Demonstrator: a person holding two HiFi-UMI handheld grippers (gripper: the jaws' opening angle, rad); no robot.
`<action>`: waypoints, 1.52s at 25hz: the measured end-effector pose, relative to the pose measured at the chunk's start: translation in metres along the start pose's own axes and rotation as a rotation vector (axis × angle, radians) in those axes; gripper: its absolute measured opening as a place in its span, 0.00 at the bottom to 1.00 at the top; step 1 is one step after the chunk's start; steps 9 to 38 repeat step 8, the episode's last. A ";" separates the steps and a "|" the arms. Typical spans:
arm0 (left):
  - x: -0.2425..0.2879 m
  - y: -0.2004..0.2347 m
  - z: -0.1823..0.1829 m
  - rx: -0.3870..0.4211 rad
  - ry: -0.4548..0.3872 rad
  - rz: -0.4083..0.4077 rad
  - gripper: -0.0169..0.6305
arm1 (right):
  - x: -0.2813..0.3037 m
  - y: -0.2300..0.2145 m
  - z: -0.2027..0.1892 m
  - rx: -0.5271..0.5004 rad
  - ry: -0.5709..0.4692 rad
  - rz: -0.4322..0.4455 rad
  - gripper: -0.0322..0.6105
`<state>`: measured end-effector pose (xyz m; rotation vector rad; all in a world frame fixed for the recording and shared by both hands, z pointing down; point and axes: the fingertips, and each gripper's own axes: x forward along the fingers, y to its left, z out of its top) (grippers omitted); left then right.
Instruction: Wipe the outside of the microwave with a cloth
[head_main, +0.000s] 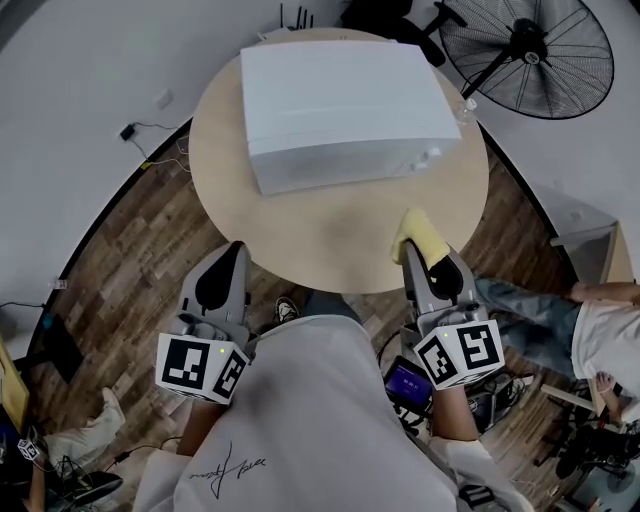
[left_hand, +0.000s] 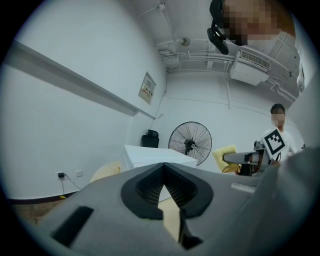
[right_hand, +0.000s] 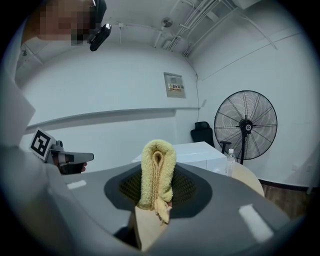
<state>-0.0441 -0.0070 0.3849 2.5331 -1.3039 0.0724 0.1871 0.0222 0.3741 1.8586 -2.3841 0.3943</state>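
A white microwave (head_main: 340, 105) stands on the round wooden table (head_main: 330, 240), toward its far side. My right gripper (head_main: 415, 255) is shut on a folded yellow cloth (head_main: 420, 235) at the table's near right edge, well short of the microwave. In the right gripper view the cloth (right_hand: 157, 172) stands upright between the jaws, with the microwave (right_hand: 192, 152) behind it. My left gripper (head_main: 228, 262) hangs off the table's near left edge, shut with nothing in it. Its view shows the microwave (left_hand: 155, 157) ahead and the cloth (left_hand: 226, 157) to the right.
A clear water bottle (head_main: 466, 108) stands on the table to the right of the microwave. A black pedestal fan (head_main: 525, 50) is on the floor behind the table. A person sits on the floor at the right (head_main: 590, 335). Cables lie at the left.
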 end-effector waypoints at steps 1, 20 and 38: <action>0.000 0.000 0.000 0.000 0.001 0.002 0.01 | 0.000 0.000 0.000 0.004 0.000 0.001 0.25; 0.000 -0.003 0.000 0.000 -0.003 0.007 0.01 | -0.002 -0.003 -0.001 0.006 -0.001 0.005 0.25; 0.000 -0.003 0.000 0.000 -0.003 0.007 0.01 | -0.002 -0.003 -0.001 0.006 -0.001 0.005 0.25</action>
